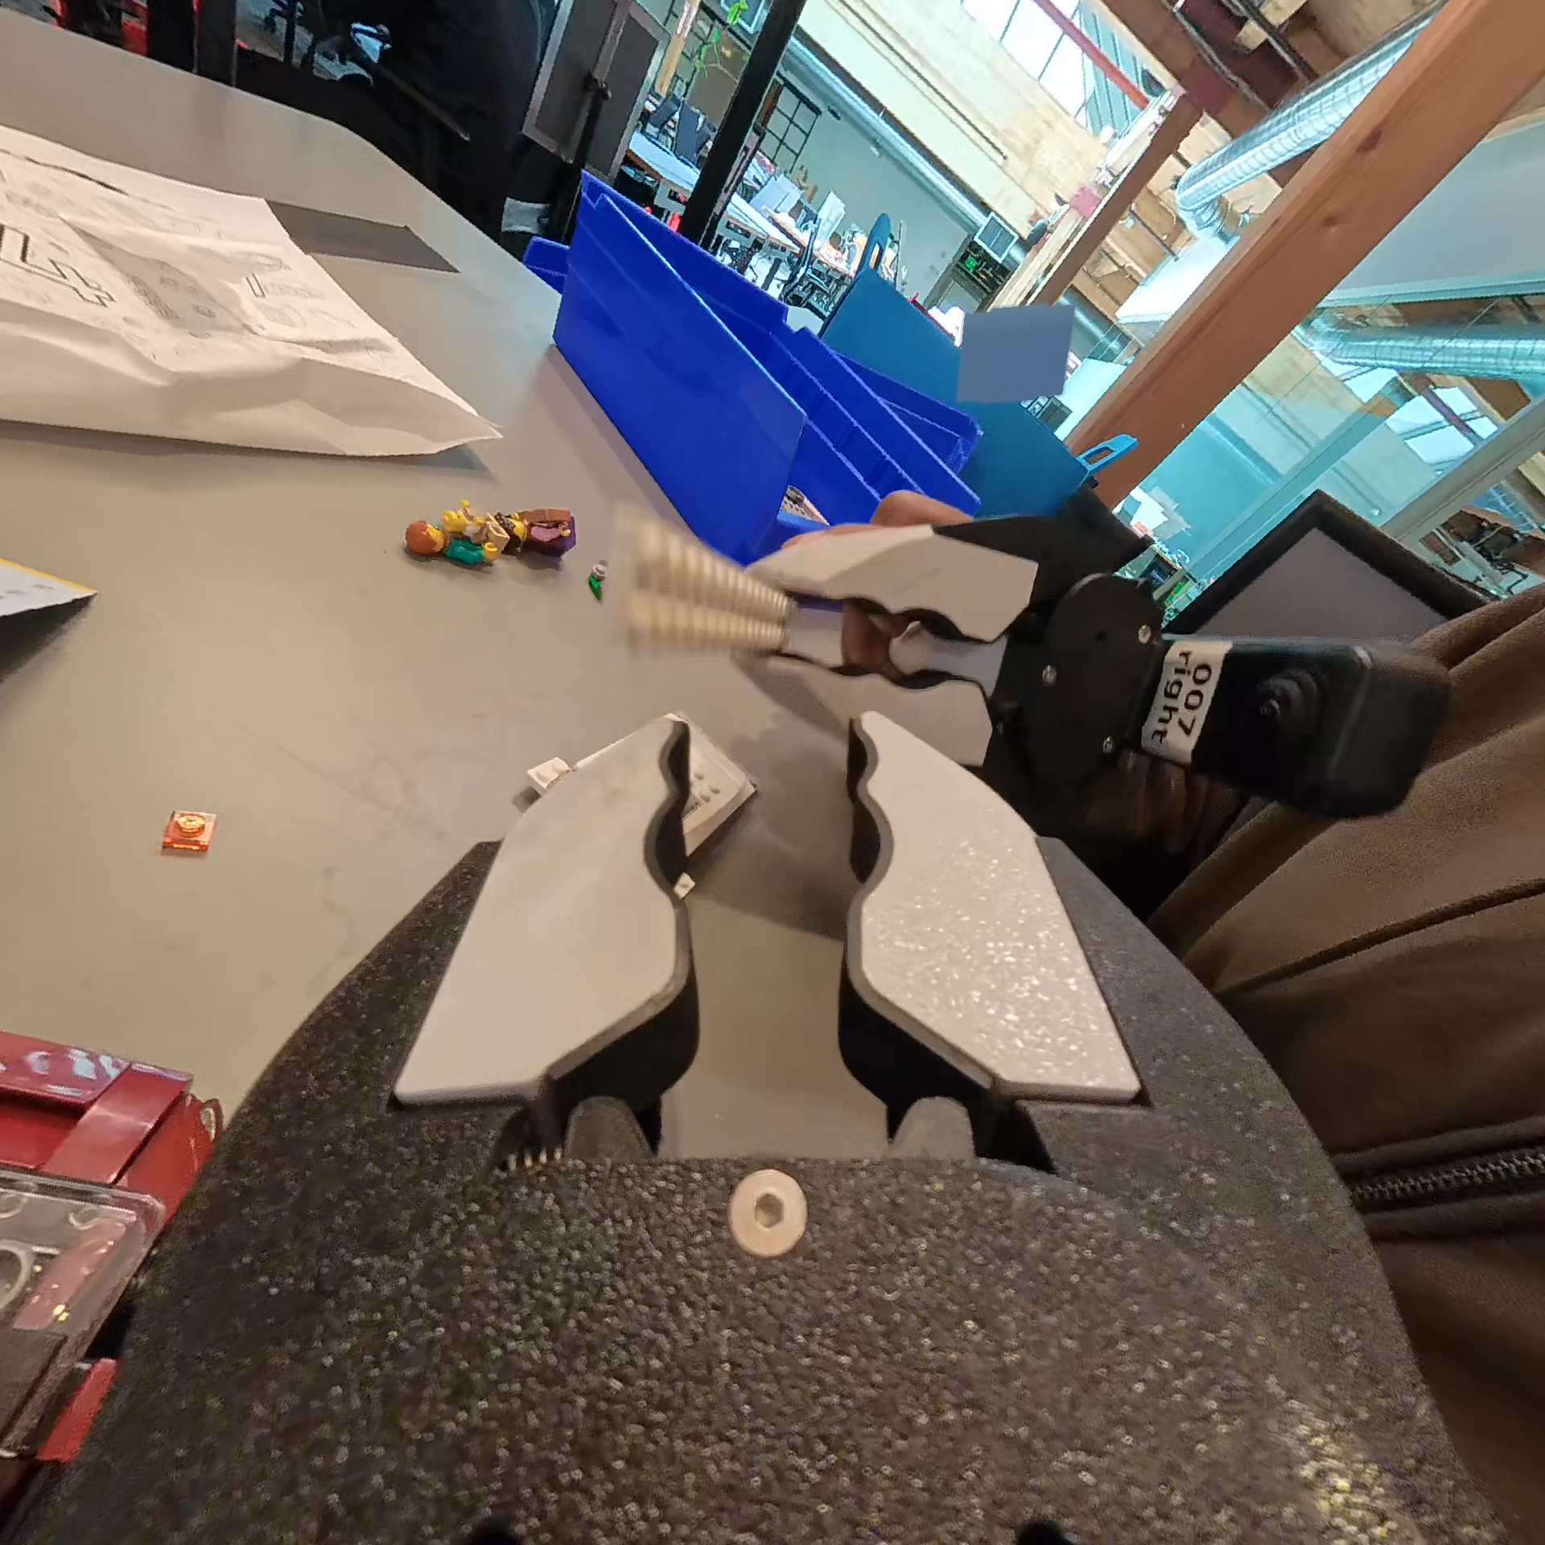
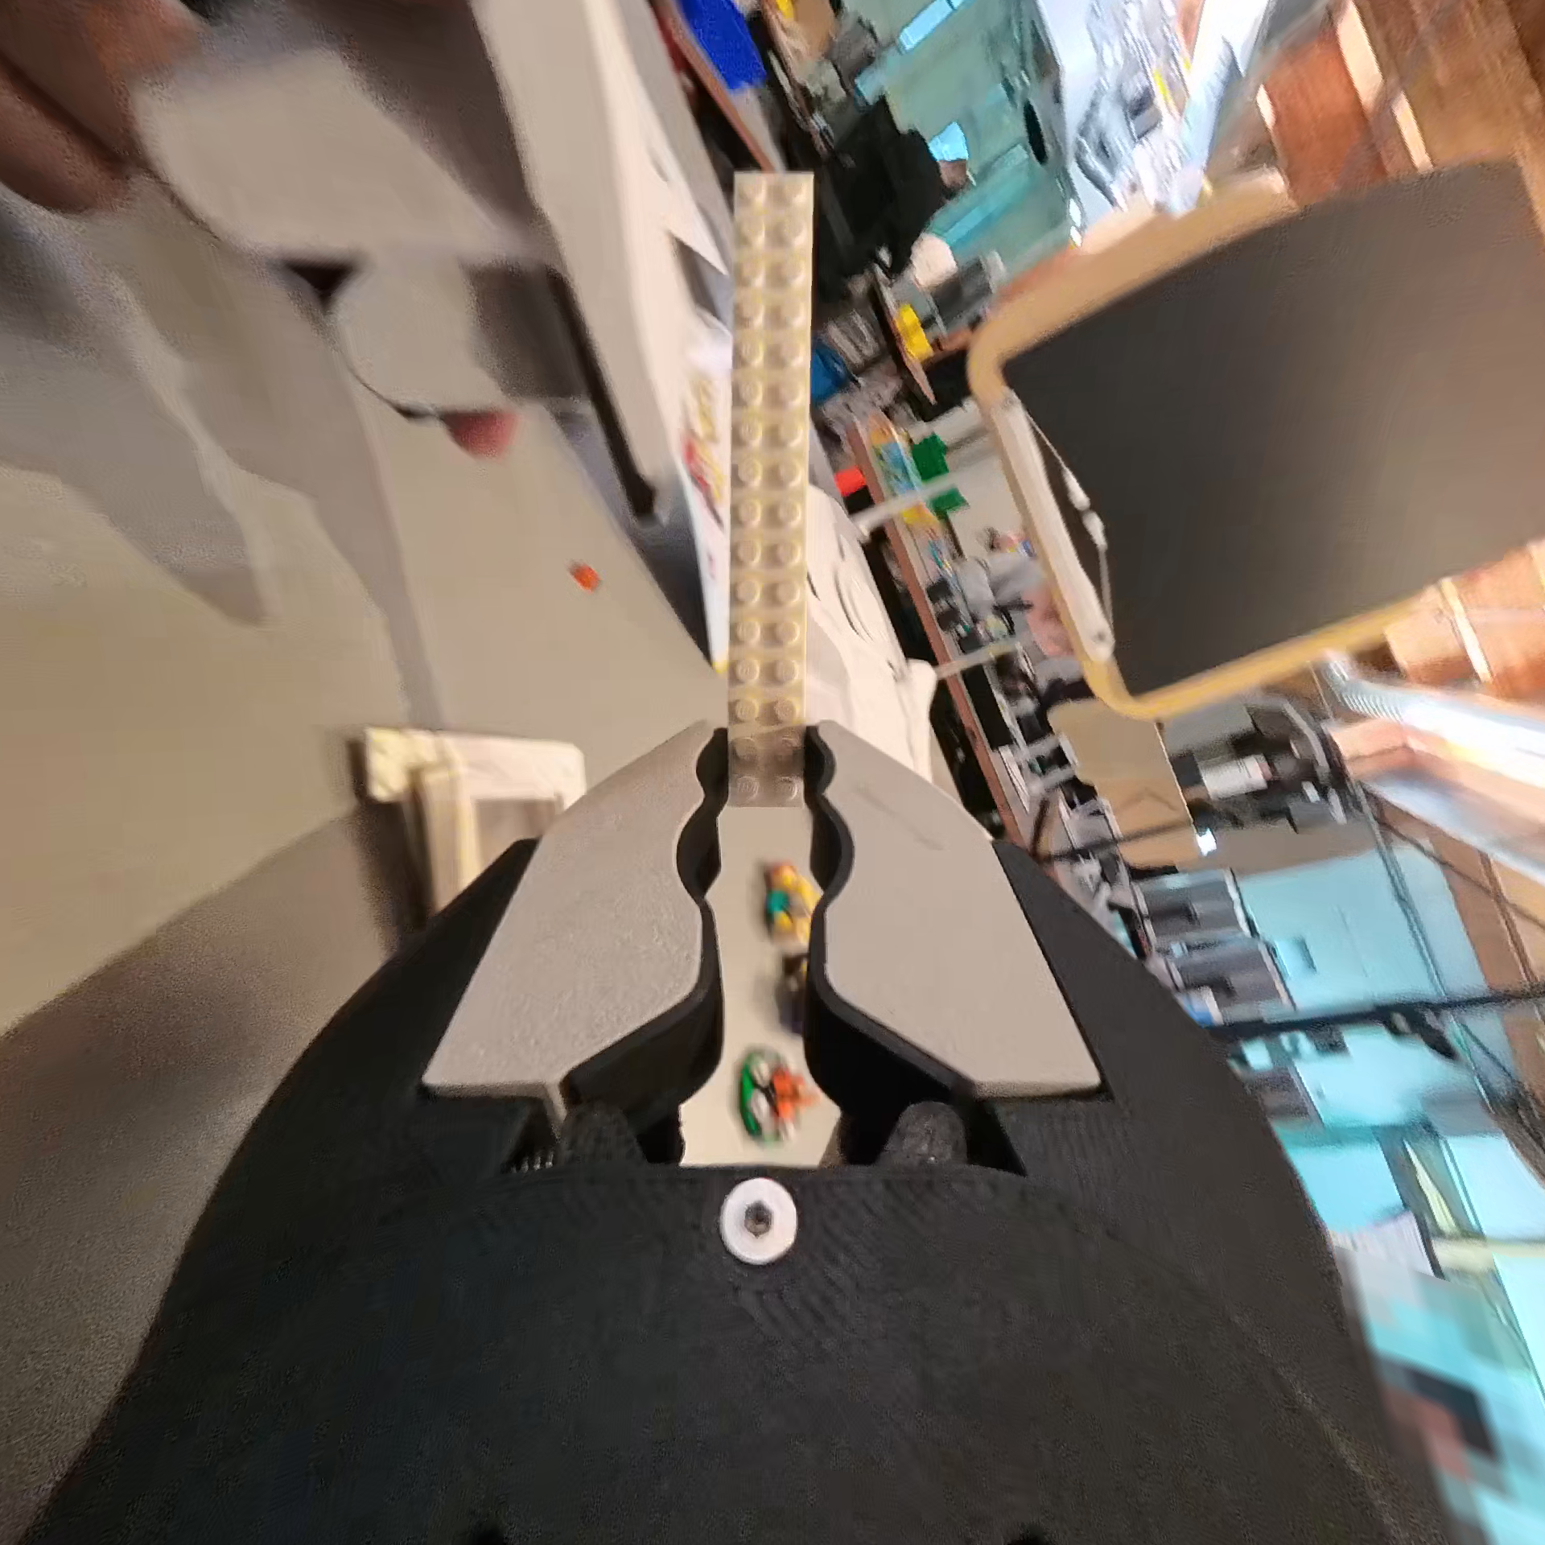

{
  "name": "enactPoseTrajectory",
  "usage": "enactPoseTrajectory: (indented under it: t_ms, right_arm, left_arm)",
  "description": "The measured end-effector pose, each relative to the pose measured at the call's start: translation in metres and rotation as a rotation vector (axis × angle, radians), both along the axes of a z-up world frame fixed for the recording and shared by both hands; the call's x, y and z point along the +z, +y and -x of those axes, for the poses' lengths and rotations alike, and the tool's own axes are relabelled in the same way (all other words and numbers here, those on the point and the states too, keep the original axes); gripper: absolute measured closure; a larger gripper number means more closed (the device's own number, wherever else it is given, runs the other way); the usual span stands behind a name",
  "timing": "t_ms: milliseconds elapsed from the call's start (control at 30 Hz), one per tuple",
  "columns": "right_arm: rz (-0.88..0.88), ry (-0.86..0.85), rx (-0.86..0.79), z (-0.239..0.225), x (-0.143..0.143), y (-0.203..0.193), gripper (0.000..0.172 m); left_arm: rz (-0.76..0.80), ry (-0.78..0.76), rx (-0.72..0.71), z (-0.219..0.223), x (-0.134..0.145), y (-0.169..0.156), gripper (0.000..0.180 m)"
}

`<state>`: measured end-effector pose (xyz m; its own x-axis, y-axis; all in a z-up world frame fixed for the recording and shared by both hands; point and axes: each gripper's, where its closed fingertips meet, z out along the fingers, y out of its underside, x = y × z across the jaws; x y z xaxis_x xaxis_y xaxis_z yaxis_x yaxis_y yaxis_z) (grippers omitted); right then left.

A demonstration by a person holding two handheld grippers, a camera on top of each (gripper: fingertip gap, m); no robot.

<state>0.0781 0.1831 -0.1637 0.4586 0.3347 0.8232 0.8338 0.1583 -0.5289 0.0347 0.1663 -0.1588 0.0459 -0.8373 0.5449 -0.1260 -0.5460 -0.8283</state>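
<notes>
The right claw [image 2: 767, 773] is gripping one end of a long cream studded plate [image 2: 771, 451], its two pads pressing on the plate's long edges, so the claw is standing only narrowly apart. The plate is sticking straight out beyond the fingertips, up in the air above the grey tabletop [image 1: 276, 685].

Seen from the left wrist, the plate [image 1: 702, 598] is blurred and pointing toward a heap of small toy figures [image 1: 493, 535] lying on the tabletop; a tiny green piece [image 1: 596, 581] is lying just beside the plate's free end.

The left claw [image 1: 769, 744] is standing wide open with nothing between its pads, hovering below the right claw [image 1: 782, 635]. A white flat piece [image 1: 711, 790] is lying on the tabletop under its left finger. An orange tile [image 1: 190, 830] is lying well left of the left claw. A blue bin [image 1: 694, 376] is standing behind the plate, beside some printed sheets [image 1: 167, 309].
</notes>
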Motion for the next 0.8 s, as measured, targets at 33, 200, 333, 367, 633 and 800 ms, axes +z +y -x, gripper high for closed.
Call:
enactPoseTrajectory:
  t_ms: [33, 200, 333, 367, 633, 800]
  right_arm:
    - [-0.011, 0.011, -0.054, -0.016, 0.004, -0.001, 0.155]
    - [-0.033, 0.094, -0.452, -0.144, 0.027, -0.029, 0.155]
    - [0.009, 0.210, -0.770, -0.253, 0.036, -0.062, 0.155]
    - [0.051, 0.233, -0.822, -0.271, 0.030, -0.065, 0.154]
    - [0.159, 0.175, -0.664, -0.224, 0.025, -0.035, 0.144]
    - [0.354, 0.266, -0.287, -0.089, 0.009, -0.002, 0.146]
  left_arm:
    - [-0.006, -0.004, -0.002, 0.000, 0.001, 0.000, 0.142]
    - [-0.021, -0.009, -0.015, -0.001, 0.005, -0.005, 0.141]
    - [-0.030, 0.000, -0.019, -0.002, 0.005, -0.008, 0.141]
    - [-0.033, 0.002, -0.020, -0.003, 0.005, -0.009, 0.141]
    - [-0.060, 0.029, -0.009, -0.002, 0.001, -0.007, 0.142]
    - [-0.052, 0.102, 0.045, 0.000, -0.012, 0.001, 0.143]
